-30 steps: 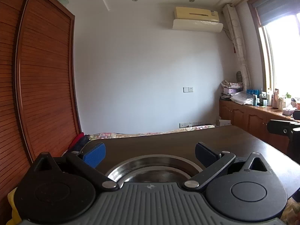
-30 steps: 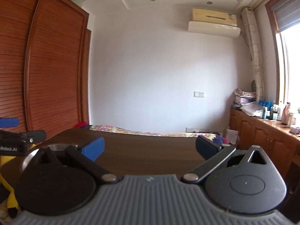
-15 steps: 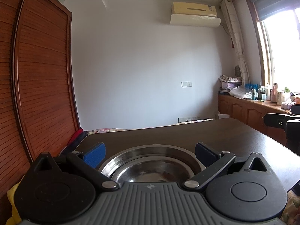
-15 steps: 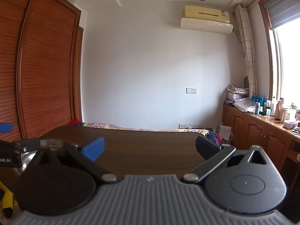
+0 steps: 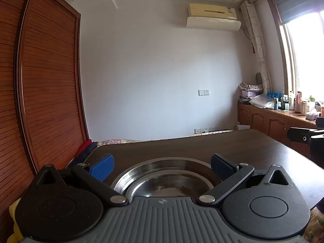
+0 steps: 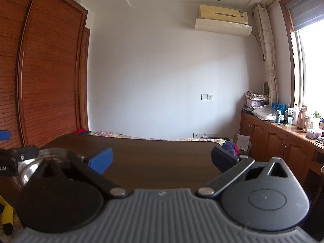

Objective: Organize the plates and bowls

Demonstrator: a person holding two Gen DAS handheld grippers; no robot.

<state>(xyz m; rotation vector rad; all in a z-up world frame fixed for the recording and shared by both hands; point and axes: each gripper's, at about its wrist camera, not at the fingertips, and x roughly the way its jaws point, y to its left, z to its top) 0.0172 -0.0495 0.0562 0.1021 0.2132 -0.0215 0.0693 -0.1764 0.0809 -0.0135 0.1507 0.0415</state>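
A shiny steel plate [image 5: 166, 174] lies on the dark wooden table [image 5: 202, 147], right under my left gripper [image 5: 162, 165]. The left gripper is open, its blue-padded fingers [image 5: 102, 167] standing wide on either side of the plate's far rim, not touching it. The plate's near part is hidden by the gripper body. In the right wrist view the plate's edge [image 6: 50, 154] shows at the far left, next to the left gripper's side [image 6: 12, 158]. My right gripper [image 6: 162, 160] is open and empty over bare table [image 6: 162, 158].
A tall wooden slatted wardrobe [image 5: 40, 101] stands at the left. A bed with patterned bedding [image 6: 154, 136] lies beyond the table. A cabinet counter [image 6: 283, 129] with bottles runs along the right under the window. The right gripper's side [image 5: 303, 137] shows at the table's right edge.
The left gripper has tilted down and forward, so more of the steel plate shows between its fingers. The right gripper has shifted slightly. Both stayed open.
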